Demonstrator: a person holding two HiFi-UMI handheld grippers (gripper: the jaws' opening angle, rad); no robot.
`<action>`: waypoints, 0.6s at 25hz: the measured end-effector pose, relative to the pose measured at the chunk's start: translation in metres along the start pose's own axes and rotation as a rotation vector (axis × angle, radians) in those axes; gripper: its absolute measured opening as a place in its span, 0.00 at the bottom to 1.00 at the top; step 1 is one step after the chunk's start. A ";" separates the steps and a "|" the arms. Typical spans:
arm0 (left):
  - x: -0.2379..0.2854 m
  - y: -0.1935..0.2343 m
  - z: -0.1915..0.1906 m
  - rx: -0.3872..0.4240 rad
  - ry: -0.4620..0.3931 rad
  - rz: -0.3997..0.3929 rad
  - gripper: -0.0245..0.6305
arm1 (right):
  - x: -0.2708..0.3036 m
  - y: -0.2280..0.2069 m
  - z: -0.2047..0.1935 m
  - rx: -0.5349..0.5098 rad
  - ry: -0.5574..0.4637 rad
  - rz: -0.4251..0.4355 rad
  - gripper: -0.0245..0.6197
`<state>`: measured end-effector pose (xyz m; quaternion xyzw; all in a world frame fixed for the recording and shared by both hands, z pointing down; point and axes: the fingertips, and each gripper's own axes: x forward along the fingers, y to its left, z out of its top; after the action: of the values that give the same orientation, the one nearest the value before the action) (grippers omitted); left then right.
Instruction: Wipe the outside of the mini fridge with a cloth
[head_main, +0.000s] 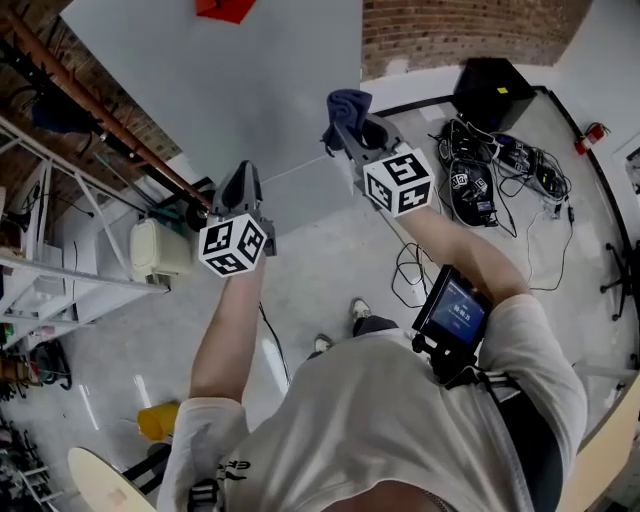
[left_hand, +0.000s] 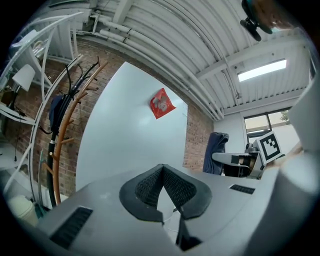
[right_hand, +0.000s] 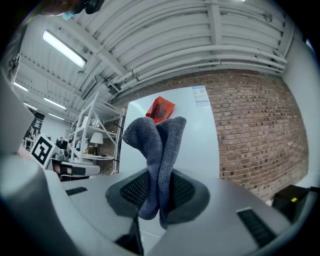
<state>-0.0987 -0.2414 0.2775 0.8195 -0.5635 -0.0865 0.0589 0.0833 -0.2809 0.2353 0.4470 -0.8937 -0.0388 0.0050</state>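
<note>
Red sticker (head_main: 225, 8) high on the white mini fridge (head_main: 230, 90), at 11 o'clock in the head view, its print too small to read. Small white paper label (right_hand: 200, 95) at the fridge's top corner in the right gripper view, words too tiny as well. Lit phone (head_main: 455, 310) strapped to the chest, writing blurry.

Brick wall (head_main: 460, 30) behind the fridge, grey floor (head_main: 330, 260) below. Black box (head_main: 493, 92) and tangled cables (head_main: 490, 165) at 2 o'clock, white shelves (head_main: 50, 260) at 9 o'clock.

Both bare arms stretched out toward the fridge. Right gripper (head_main: 345, 130) up at 12 o'clock, jaws squeezed tight on a blue-grey cloth (head_main: 347, 102). Cloth poking up past the tips, close to the fridge; touching it or not, hard to tell. Left gripper (head_main: 240, 185) lower, at 10 o'clock, jaws pressed together with nothing between them.
</note>
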 end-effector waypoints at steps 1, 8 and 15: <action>-0.006 -0.003 0.000 0.000 0.000 -0.002 0.04 | -0.006 0.005 -0.001 0.009 0.004 0.001 0.17; -0.041 -0.011 0.008 0.002 -0.014 -0.034 0.04 | -0.035 0.050 -0.004 0.019 0.019 0.013 0.17; -0.061 -0.016 0.011 -0.004 -0.019 -0.073 0.04 | -0.055 0.075 -0.013 0.016 0.046 -0.003 0.17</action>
<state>-0.1080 -0.1790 0.2680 0.8385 -0.5335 -0.0977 0.0521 0.0570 -0.1932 0.2550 0.4492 -0.8929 -0.0212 0.0219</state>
